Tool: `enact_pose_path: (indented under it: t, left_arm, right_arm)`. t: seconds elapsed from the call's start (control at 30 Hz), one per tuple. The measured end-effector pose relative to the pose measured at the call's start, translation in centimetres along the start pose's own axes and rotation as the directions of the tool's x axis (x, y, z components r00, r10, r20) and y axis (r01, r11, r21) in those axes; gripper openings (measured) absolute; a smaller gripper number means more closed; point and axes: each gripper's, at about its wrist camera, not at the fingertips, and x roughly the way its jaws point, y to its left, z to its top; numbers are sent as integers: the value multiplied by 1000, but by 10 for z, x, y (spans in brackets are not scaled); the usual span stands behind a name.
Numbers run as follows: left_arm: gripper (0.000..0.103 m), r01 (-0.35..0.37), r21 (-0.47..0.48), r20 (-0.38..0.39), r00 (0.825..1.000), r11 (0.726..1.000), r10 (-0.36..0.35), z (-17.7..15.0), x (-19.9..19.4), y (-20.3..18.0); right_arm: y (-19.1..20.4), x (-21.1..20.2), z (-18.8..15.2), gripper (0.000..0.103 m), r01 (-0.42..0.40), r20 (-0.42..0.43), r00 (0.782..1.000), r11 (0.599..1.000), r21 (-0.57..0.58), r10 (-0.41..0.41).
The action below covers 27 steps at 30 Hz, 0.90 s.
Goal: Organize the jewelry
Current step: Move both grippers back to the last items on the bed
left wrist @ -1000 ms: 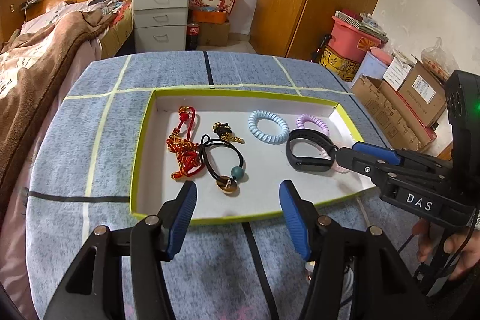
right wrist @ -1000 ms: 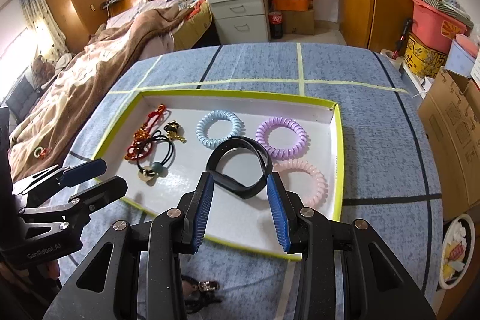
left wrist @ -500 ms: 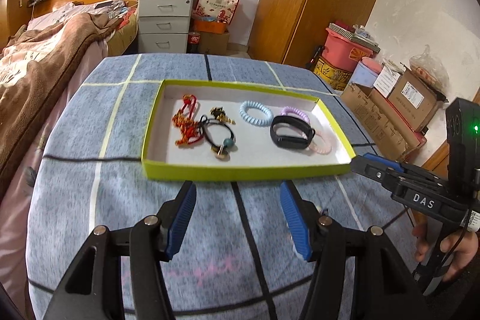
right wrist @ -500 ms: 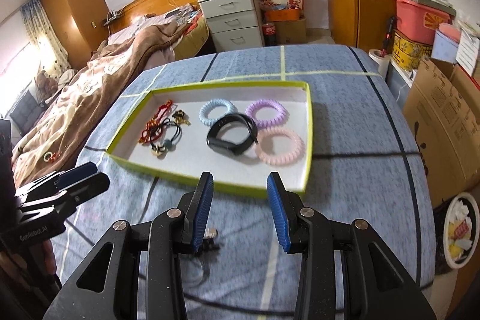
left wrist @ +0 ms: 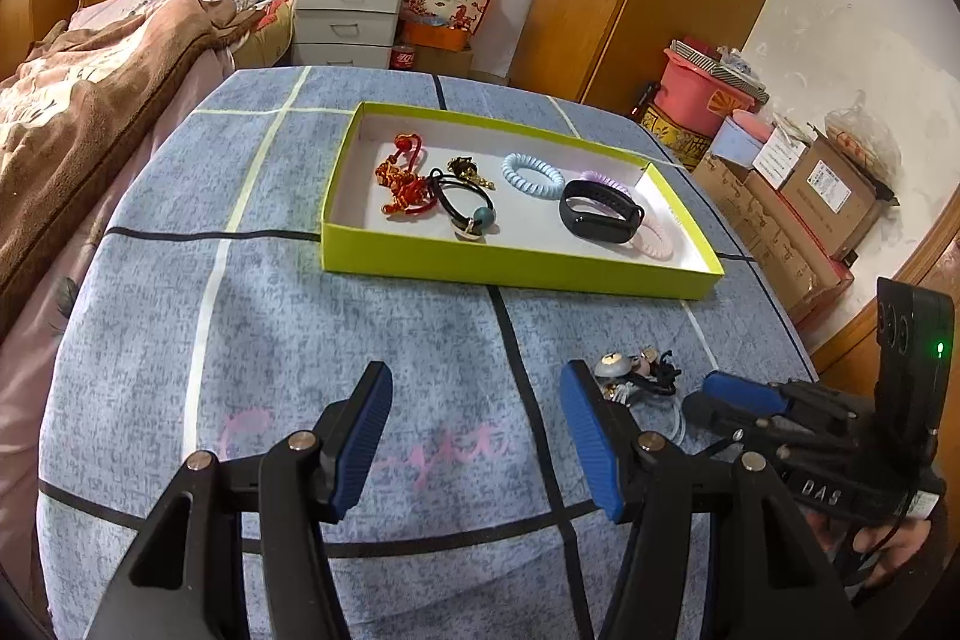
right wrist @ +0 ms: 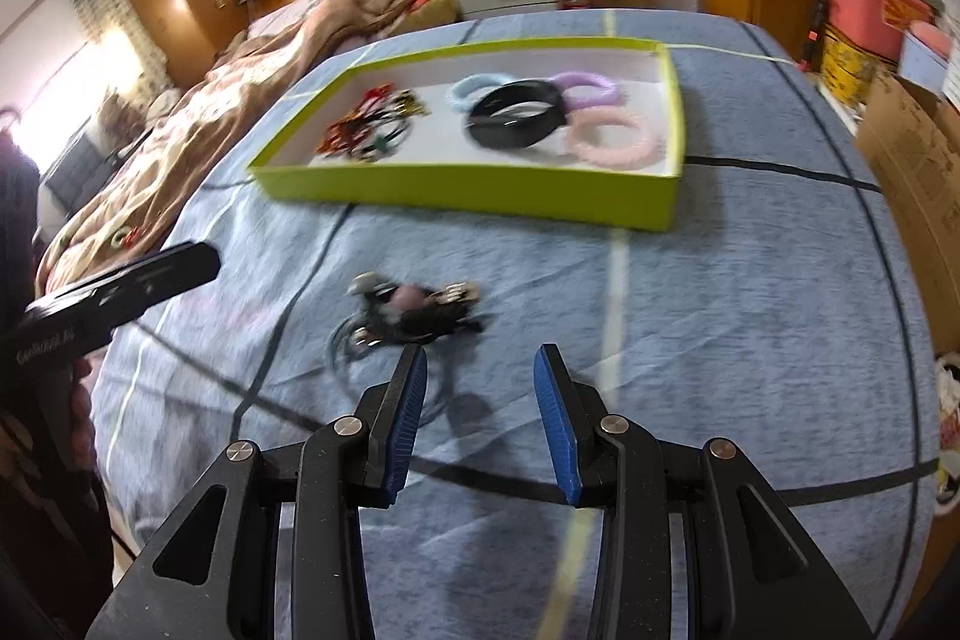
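Note:
A yellow-green tray on the blue tablecloth holds a red knotted cord, a black hair tie with a teal bead, blue, purple and pink coil ties and a black band. A loose cluster of small jewelry lies on the cloth in front of the tray. My left gripper hovers open and empty just left of it. My right gripper is open and empty, with the cluster just ahead of its left finger.
The tray sits toward the far side of the table. A bed with a brown blanket lies to the left, and cardboard boxes stand to the right. White drawers and a wardrobe stand at the back.
Both grippers have drawn back from over the tray to the near part of the table. The loose jewelry cluster has come into view. Neither gripper's gap has changed.

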Motion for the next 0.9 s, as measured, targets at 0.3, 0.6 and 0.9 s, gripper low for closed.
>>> enact_pose_path:
  t: [0.3,0.6,0.9]
  left_arm:
    - [60,1,-13,-1,1000,1000,-1,-6,-2,9]
    - [60,0,-26,-10,1000,1000,0,-10,-2,18]
    - [60,8,-19,-19,1000,1000,-8,-14,-2,15]
  right_arm:
    - [34,12,-5,38,-34,-11,999,996,-79,34]
    - [55,21,-5,49,8,-8,1000,992,-123,-9]
    - [52,20,-7,25,82,33,996,994,-69,-80]
